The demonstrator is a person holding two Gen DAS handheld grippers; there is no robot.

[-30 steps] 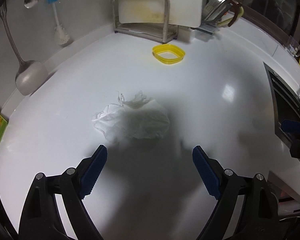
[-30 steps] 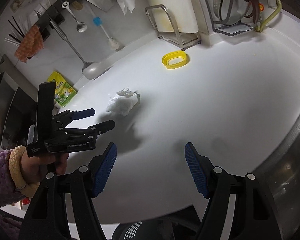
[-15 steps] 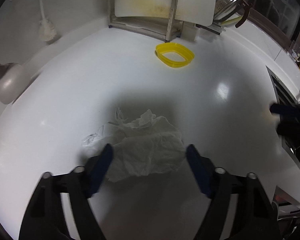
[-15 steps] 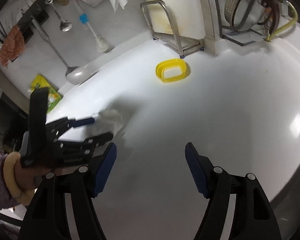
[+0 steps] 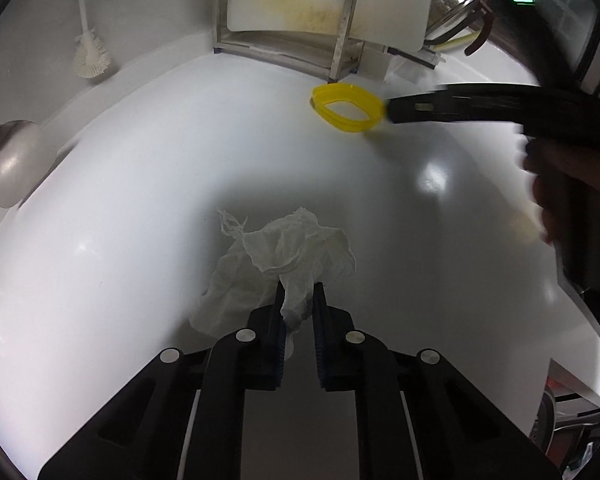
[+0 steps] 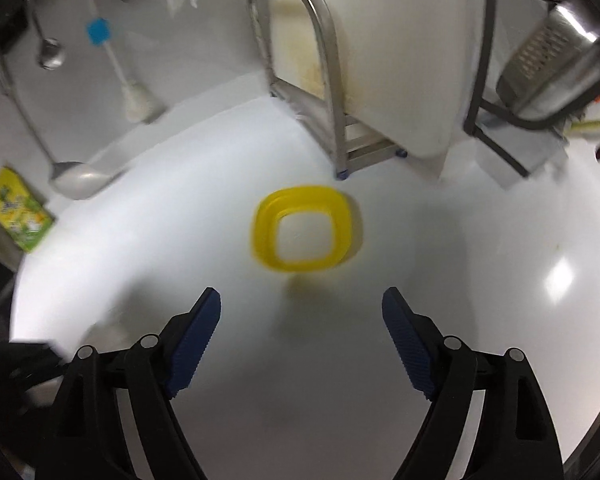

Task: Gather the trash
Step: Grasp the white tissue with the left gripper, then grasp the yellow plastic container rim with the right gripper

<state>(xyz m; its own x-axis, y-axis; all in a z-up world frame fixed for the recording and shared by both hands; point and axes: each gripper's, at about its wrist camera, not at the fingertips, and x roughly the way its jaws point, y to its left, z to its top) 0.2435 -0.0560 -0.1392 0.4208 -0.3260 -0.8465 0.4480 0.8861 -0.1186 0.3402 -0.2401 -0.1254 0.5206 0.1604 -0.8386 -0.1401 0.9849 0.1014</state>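
A crumpled white paper towel (image 5: 284, 256) lies on the white counter (image 5: 140, 184). My left gripper (image 5: 298, 304) is shut on its near edge, with paper pinched between the blue pads. A yellow plastic ring (image 6: 306, 228) lies flat on the counter just ahead of my right gripper (image 6: 302, 312), which is open and empty above the counter. The ring also shows in the left wrist view (image 5: 346, 114), where the right gripper's black body reaches toward it from the right.
A metal rack (image 6: 320, 92) holding a white cutting board stands at the back. A ladle (image 6: 76, 178), a brush (image 6: 138, 100) and a green packet (image 6: 22, 216) are along the back left wall. A grater (image 6: 552, 60) sits at the right.
My left gripper has closed on the paper towel. My right gripper has moved forward toward the yellow ring, which is now close in front of it.
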